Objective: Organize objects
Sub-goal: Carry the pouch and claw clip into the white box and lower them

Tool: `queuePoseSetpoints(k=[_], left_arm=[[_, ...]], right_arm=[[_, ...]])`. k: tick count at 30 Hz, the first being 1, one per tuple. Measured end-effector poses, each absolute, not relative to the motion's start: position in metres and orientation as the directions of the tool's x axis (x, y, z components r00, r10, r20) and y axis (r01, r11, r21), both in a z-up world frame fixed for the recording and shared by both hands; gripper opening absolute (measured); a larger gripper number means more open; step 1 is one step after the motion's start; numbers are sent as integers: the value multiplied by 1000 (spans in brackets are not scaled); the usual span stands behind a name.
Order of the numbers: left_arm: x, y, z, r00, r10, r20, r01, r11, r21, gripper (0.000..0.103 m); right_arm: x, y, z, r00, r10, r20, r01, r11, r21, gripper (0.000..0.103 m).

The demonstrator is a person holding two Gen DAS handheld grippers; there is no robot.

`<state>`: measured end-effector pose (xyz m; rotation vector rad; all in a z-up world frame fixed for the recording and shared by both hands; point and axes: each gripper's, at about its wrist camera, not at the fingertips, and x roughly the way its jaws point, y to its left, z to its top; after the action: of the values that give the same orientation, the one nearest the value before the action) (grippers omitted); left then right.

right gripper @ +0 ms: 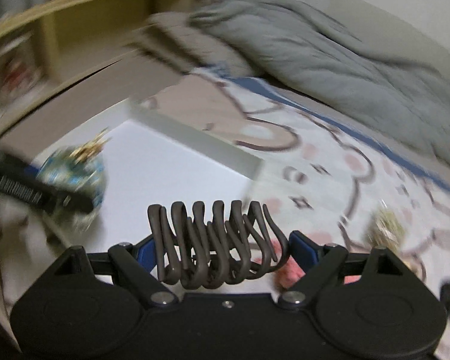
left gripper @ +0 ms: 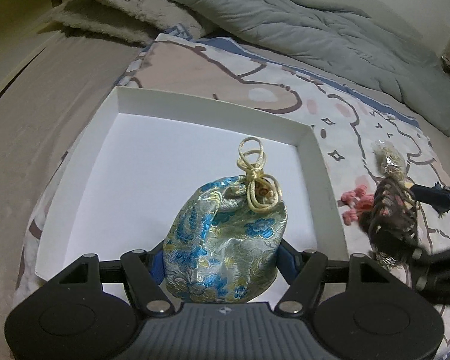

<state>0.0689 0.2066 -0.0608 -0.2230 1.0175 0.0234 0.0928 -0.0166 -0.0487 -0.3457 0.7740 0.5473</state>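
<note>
From the left wrist, a brocade pouch is clamped by the left gripper above the white box on the bed.

From the right wrist, a dark hair claw is gripped by the right gripper at the box's edge.
</note>
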Motion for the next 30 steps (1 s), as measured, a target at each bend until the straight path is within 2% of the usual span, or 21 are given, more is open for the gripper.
queuePoseSetpoints(k=[10, 15, 19, 23, 25, 28, 30], left_arm=[[81, 216, -77, 486, -127, -865, -60, 982, -178, 70], [91, 218, -97, 402, -217, -890, -71, 961, -267, 70], [99, 215, -108, 359, -259, -897, -79, 949, -305, 70], [105, 213, -113, 340, -342, -876, -103, 912, -396, 70], [106, 208, -116, 312, -352, -882, -92, 913, -397, 73], [106, 206, -119, 295, -323, -899, -108, 924, -367, 85], [105, 207, -118, 301, -302, -905, -110, 931, -347, 85]], right_arm=[[86, 23, -72, 438, 479, -761, -870, 440, -225, 89], [90, 31, -84, 348, 472, -810, -931, 273, -241, 89], [94, 28, -86, 284, 482, -829, -955, 219, -200, 89], [95, 27, -89, 258, 491, -832, -963, 199, -181, 89], [95, 28, -92, 253, 486, -836, -964, 197, -177, 90], [97, 29, -95, 257, 461, -850, -960, 225, -168, 94], [96, 27, -93, 252, 461, -851, -960, 232, -159, 95]])
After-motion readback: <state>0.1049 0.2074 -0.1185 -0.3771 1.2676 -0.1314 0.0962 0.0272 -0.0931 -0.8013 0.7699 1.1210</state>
